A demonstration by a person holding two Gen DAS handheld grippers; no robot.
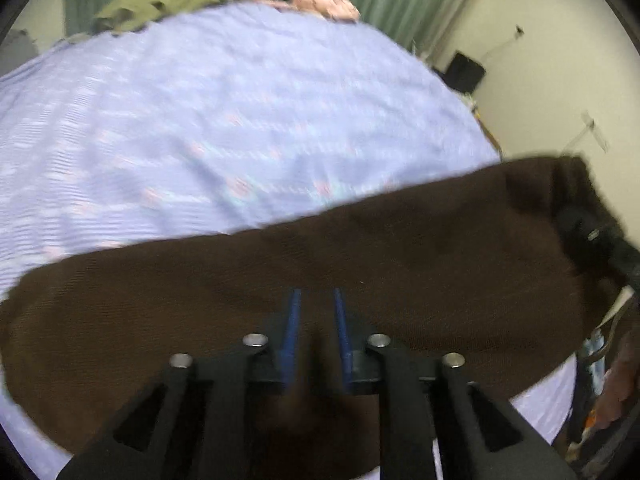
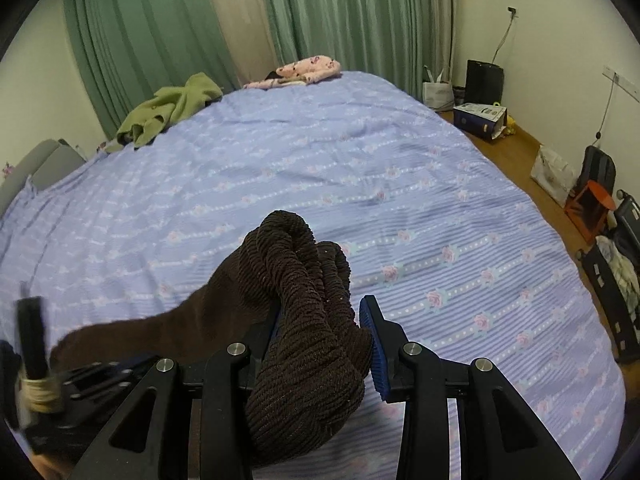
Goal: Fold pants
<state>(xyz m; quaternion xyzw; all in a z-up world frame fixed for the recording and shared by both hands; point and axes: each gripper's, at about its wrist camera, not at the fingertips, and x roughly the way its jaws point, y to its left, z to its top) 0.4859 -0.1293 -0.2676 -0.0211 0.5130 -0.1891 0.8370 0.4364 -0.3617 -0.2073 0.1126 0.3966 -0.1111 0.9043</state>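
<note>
Dark brown corduroy pants [image 1: 320,256] stretch as a long band across the near part of the bed in the left wrist view. My left gripper [image 1: 317,296] is shut on the pants, with a fold of cloth between its blue pads. My right gripper [image 2: 320,312] is shut on a thick bunch of the pants [image 2: 304,304]; cloth bulges above and hangs below the pads. The right gripper's body [image 1: 596,236] shows at the pants' right end. The left gripper [image 2: 36,360] shows at the far left in the right wrist view.
The bed has a lilac flowered sheet [image 2: 360,168]. A green garment [image 2: 168,108] and a pink garment [image 2: 304,70] lie at its far edge. Green curtains [image 2: 340,12] hang behind. Boxes, bags and an orange stool [image 2: 592,208] stand on the wooden floor at right.
</note>
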